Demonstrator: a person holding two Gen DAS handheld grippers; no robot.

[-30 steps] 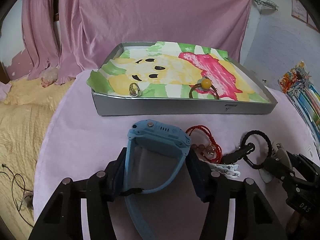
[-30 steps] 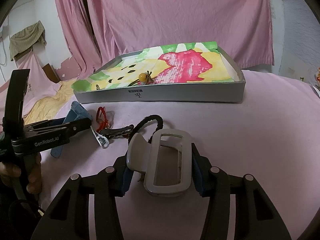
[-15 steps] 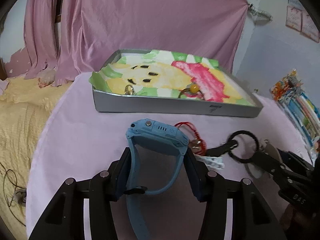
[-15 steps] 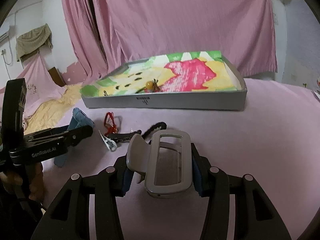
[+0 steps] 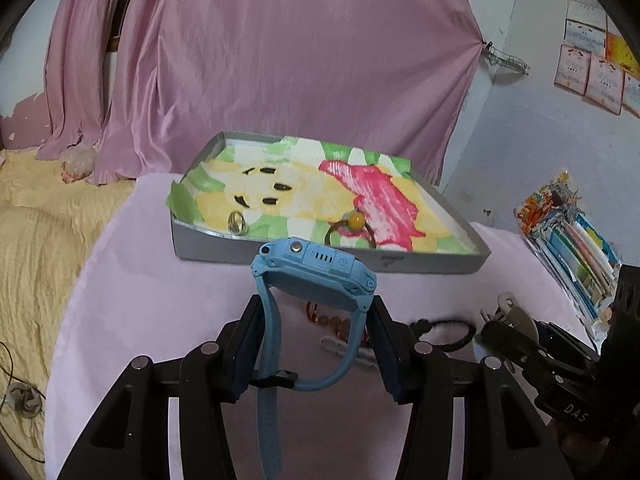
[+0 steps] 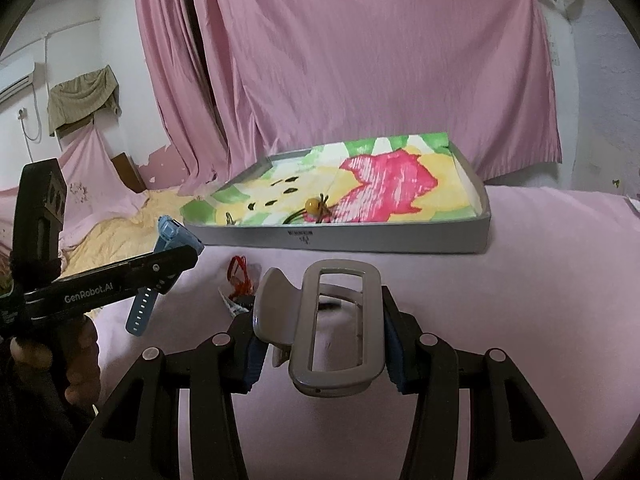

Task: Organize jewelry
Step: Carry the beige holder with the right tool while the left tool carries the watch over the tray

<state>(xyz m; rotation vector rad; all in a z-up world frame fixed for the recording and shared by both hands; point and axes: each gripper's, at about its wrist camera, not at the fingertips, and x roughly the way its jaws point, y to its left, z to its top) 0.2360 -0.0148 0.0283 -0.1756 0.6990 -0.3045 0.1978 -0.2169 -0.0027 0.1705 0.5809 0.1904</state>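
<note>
Inside tray (image 5: 400, 258): ring (image 5: 237, 223), bead band (image 5: 354, 226) done
Left gripper (image 5: 316, 344): clamps blue watch (image 5: 316, 272), short of tray
Right gripper (image 6: 320, 340): clamps grey clip (image 6: 334, 328)
Before tray: red cord (image 6: 239, 276), black band (image 5: 450, 328) left

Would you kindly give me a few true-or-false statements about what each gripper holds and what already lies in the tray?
1. The left gripper holds a blue watch. True.
2. The right gripper is empty. False: its jaws are shut on a grey hair claw clip.
3. A ring lies in the tray. True.
4. The tray holds nothing with a bead. False: a yellow-beaded hair tie lies there.
5. The red bracelet is in the tray. False: it lies on the table.
</note>
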